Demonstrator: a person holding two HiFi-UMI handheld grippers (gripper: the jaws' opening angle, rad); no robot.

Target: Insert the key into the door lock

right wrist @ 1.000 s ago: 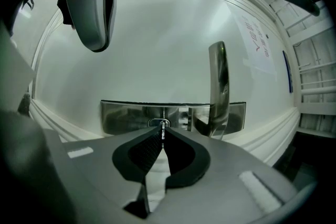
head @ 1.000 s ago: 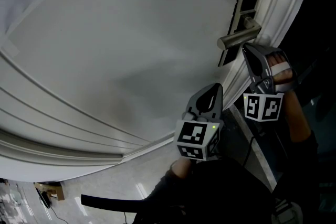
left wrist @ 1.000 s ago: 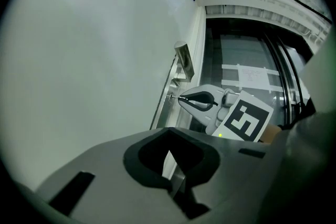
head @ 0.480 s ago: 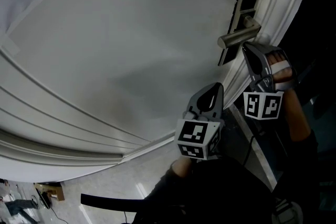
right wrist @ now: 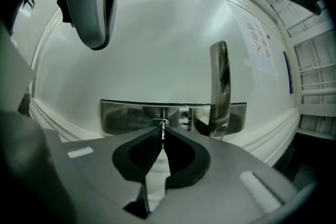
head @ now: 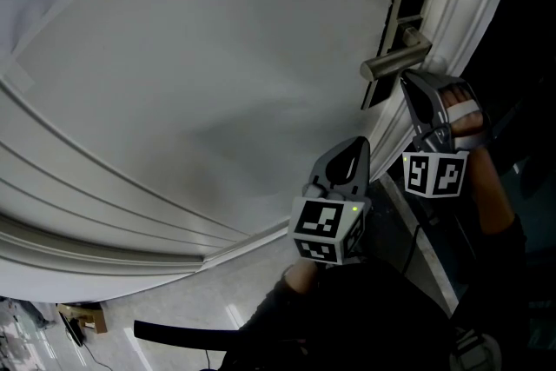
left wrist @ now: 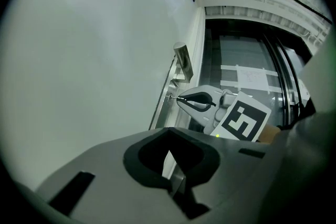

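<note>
1. The right gripper [right wrist: 161, 134] has its jaws clamped on the key [right wrist: 162, 128]. The left gripper [left wrist: 168, 132] has its jaws together with nothing between them, and it sits close to the door [head: 217, 82], near the right one.
2. Location: the key is at the lock [right wrist: 159, 123], set in the steel plate [right wrist: 123, 115] beside the handle [right wrist: 219, 84]. Its tip meets the keyhole, but the depth of entry cannot be told.
3. Handling (judged): the key is small, light, stiff, smooth metal. It may twist between the pads. Grip it flat on the bow and leave the blade free.
4. Orientation: the long axis runs in line with the jaws, roughly square to the door face, with the tip toward the keyhole. The blade shows edge-on.
</note>
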